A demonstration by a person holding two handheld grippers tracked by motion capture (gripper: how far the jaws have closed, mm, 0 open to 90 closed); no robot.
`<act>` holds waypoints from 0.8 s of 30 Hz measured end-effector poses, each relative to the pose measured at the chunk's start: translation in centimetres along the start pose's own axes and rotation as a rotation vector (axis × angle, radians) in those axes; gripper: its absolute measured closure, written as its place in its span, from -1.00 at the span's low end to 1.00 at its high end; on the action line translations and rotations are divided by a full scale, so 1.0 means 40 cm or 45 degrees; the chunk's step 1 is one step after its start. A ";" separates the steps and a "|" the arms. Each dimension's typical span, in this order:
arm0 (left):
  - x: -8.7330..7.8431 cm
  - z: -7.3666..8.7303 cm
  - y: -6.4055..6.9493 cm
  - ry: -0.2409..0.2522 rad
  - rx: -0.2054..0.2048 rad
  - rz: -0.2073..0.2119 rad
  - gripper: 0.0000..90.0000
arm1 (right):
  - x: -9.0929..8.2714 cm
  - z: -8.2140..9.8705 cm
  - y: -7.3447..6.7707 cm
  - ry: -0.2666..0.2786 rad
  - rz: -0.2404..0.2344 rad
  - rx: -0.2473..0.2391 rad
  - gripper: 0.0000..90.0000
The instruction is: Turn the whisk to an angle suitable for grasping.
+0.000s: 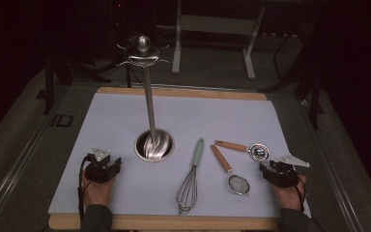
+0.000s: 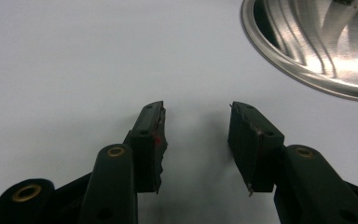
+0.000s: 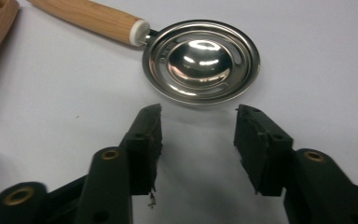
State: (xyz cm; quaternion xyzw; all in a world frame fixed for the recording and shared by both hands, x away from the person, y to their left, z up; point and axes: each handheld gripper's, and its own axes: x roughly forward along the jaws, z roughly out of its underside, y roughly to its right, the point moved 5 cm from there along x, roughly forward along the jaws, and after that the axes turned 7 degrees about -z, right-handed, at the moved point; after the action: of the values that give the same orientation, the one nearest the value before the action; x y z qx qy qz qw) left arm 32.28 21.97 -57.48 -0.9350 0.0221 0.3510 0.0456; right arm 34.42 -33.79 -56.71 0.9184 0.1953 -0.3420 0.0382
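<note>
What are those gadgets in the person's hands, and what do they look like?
Each hand holds a black two-jaw tool: the left tool and the right tool. Each carries a grey three-cornered plate on top and trails a black cable. Close up, the jaws are blocky black pads on arms with brass-ringed holes. The sleeves are dark grey.
</note>
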 end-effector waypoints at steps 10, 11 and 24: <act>-0.005 0.000 0.006 0.023 0.027 0.030 0.28 | 0.003 -0.004 -0.022 0.018 -0.048 0.015 0.34; -0.005 0.000 0.007 0.027 0.033 0.030 0.28 | 0.005 -0.005 -0.026 0.016 -0.058 0.015 0.35; -0.013 0.000 0.008 0.066 0.032 0.067 0.33 | 0.020 -0.034 -0.101 -0.016 -0.202 -0.065 0.90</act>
State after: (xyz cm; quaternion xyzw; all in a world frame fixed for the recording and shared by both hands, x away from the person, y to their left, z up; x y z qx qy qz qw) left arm 31.87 21.66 -57.18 -0.9422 0.0524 0.3275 0.0473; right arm 34.26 -29.54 -55.93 0.8966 0.2759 -0.3445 0.0354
